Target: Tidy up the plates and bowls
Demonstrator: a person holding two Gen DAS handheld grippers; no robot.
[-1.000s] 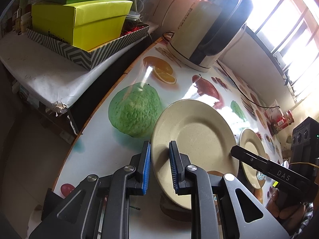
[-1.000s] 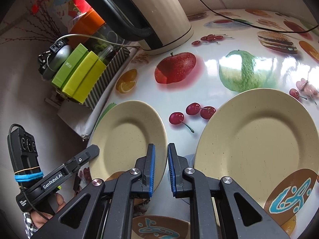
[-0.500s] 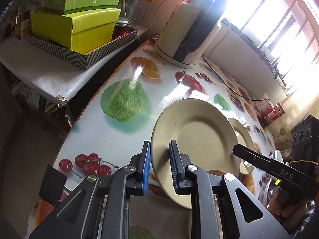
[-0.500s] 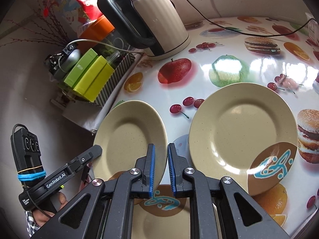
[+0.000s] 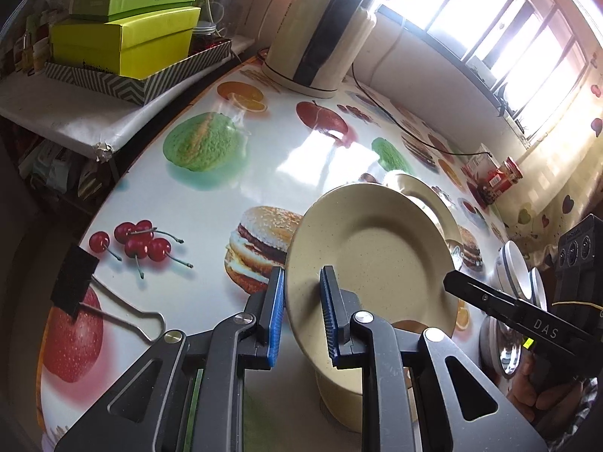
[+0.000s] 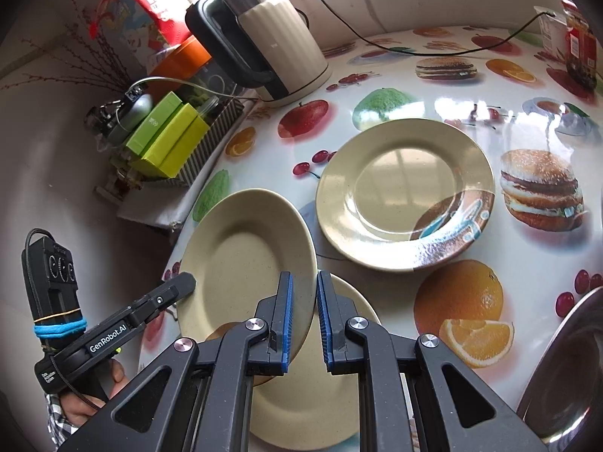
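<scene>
Window (image 5: 501,26) shows leftward only.

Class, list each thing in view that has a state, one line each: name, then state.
Left claw: shut on held plate rim.
Right claw: shut on opposite rim.
Held plate: lifted, tilted.
Patterned plate: flat on table, empty.
Lower plate: flat, partly under held plate.
Kettle: upright.
</scene>
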